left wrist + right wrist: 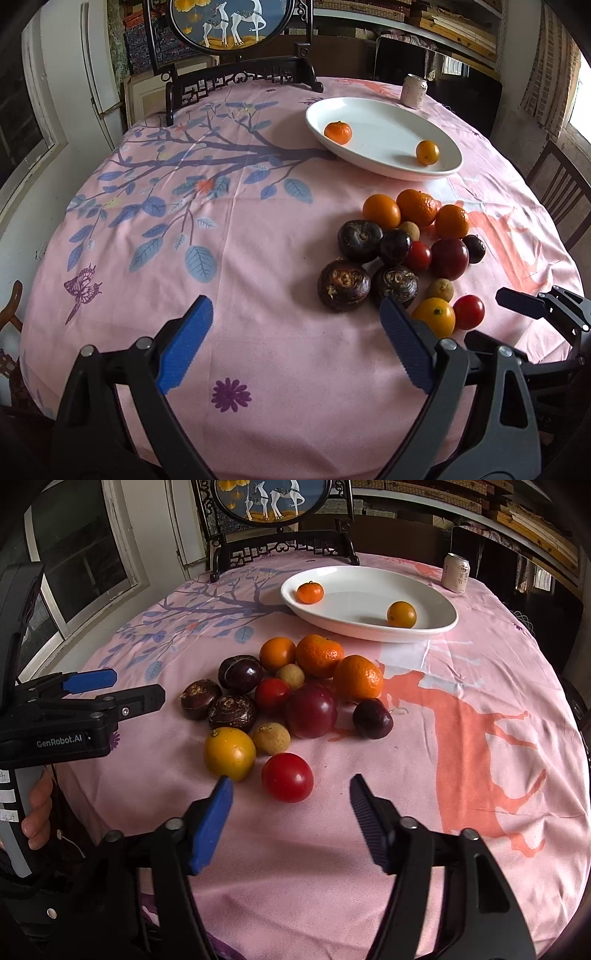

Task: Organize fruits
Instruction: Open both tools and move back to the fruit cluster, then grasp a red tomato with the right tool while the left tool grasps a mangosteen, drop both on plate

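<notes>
A pile of fruit (406,254) (295,698) lies on the pink tablecloth: oranges, dark plums, water chestnuts, longans, red tomatoes. A white oval plate (380,110) (354,576) behind it holds a mandarin (338,132) (310,592) and a small orange (427,152) (401,614). My left gripper (297,317) is open and empty, just left of and short of the pile. My right gripper (290,788) is open and empty, its jaws standing either side of a red tomato (287,777) at the near edge of the pile, with a yellow-orange fruit (229,753) by its left finger.
A drinks can (413,91) (456,572) stands beyond the plate at the table's far right. A dark carved stand with a round deer picture (236,22) stands at the far edge. A wooden chair (557,199) is at the right.
</notes>
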Demonstrator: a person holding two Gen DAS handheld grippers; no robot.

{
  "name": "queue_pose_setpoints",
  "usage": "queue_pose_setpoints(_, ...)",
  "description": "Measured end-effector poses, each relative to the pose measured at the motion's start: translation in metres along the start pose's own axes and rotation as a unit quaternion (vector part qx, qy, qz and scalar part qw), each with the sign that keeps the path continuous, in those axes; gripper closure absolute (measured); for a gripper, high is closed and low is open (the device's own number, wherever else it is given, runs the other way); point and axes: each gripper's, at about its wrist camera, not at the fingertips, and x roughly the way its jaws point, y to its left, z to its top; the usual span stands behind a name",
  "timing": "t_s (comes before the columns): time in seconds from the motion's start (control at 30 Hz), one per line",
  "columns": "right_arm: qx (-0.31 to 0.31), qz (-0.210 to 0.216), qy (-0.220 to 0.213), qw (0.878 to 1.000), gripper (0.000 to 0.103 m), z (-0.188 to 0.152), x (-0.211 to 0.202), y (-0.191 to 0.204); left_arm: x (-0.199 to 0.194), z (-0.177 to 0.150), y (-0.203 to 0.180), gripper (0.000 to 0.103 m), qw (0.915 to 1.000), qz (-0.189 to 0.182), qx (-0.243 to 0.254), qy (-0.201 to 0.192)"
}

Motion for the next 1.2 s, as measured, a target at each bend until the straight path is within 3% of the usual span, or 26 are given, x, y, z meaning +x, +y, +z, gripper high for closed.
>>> queue_pose_setpoints(0.13, 0.000, 0.008, 0.007, 1.000, 0.060, 0.003, 0.011, -0.002, 0.007, -0.001, 0.003, 0.009, 0.9999, -0.001, -0.002, 0.010)
queue_pose_setpoints(0.2, -0.002, 0.008, 0.011, 1.000, 0.071, 0.005, 0.020, -0.002, 0.011, -0.002, 0.001, 0.009, 0.9999, 0.003, 0.003, 0.015)
queue_pose_setpoints(0.33, 0.001, 0.007, 0.011, 1.000, 0.072, 0.008, 0.019, -0.001, 0.022, -0.002, 0.001, 0.009, 0.9995, 0.018, 0.009, 0.026)
queue_pose_setpoints(0.57, 0.030, 0.000, 0.006, 1.000, 0.072, 0.004, 0.004, -0.017, 0.051, -0.001, -0.009, 0.010, 0.9977, -0.016, 0.022, 0.062)
queue_pose_setpoints(0.67, 0.041, 0.010, 0.003, 0.999, 0.072, 0.002, 0.000, -0.020, 0.058, 0.005, -0.012, 0.012, 0.9983, -0.011, 0.023, 0.052)
queue_pose_setpoints(0.73, 0.044, 0.009, -0.001, 0.999, 0.072, 0.001, -0.003, -0.021, 0.061, 0.010, -0.013, 0.019, 0.9987, -0.018, 0.021, 0.043)
queue_pose_setpoints(0.8, 0.049, 0.010, -0.003, 0.999, 0.072, 0.000, -0.005, -0.023, 0.059, 0.013, -0.018, 0.046, 0.9986, -0.026, 0.027, 0.037)
queue_pose_setpoints(0.87, 0.052, 0.009, -0.005, 0.999, 0.072, 0.000, -0.007, -0.024, 0.055, 0.013, -0.023, 0.063, 0.9980, -0.038, 0.035, 0.037)
queue_pose_setpoints(1.2, 0.052, 0.011, -0.018, 0.998, 0.072, 0.001, -0.015, -0.022, 0.025, 0.007, -0.022, 0.063, 0.9969, -0.072, 0.018, 0.026)
